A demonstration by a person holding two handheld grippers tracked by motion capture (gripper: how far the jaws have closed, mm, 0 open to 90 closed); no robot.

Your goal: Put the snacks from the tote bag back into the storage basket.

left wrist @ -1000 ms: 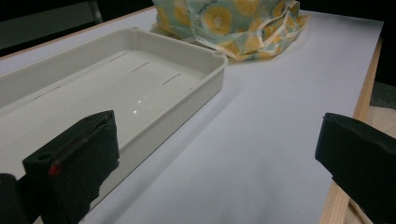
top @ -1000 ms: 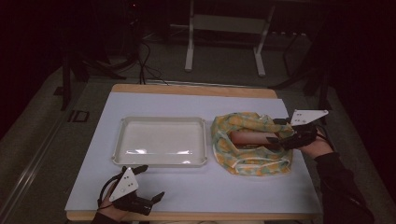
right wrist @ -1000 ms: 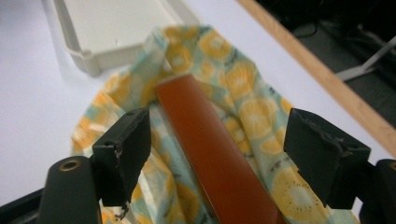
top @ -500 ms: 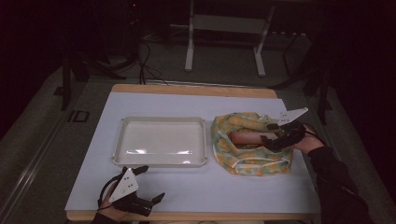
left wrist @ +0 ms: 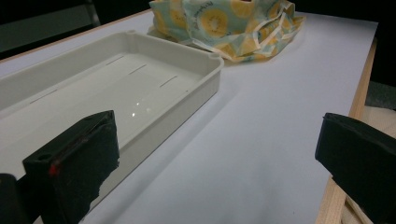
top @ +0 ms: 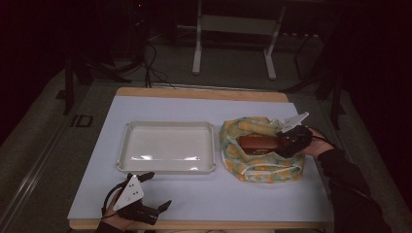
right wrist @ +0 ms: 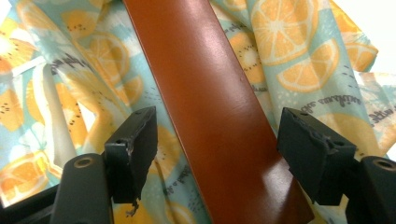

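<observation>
A smooth brown oblong case (top: 260, 144) lies in an orange-slice print cloth bag (top: 252, 167) at the table's right. My right gripper (top: 287, 141) is open just above the case's right end, and in the right gripper view its jaws stand on either side of the case (right wrist: 210, 107) over the cloth (right wrist: 299, 56) without touching. An empty white tray (top: 167, 125) sits at the table's centre-left. My left gripper (top: 156, 190) rests open near the front edge with nothing between its jaws. In the left gripper view the tray (left wrist: 187, 51) lies ahead on the left and the bag (left wrist: 224, 23) beyond it.
The white tabletop (top: 218, 194) has a wooden front edge (left wrist: 359, 93) close to my left gripper. Dark floor, cables and a metal stand base (top: 233, 29) lie beyond the table's far side.
My right gripper has moved a little left and lower, onto the brown case's right end. The left gripper has stayed where it was.
</observation>
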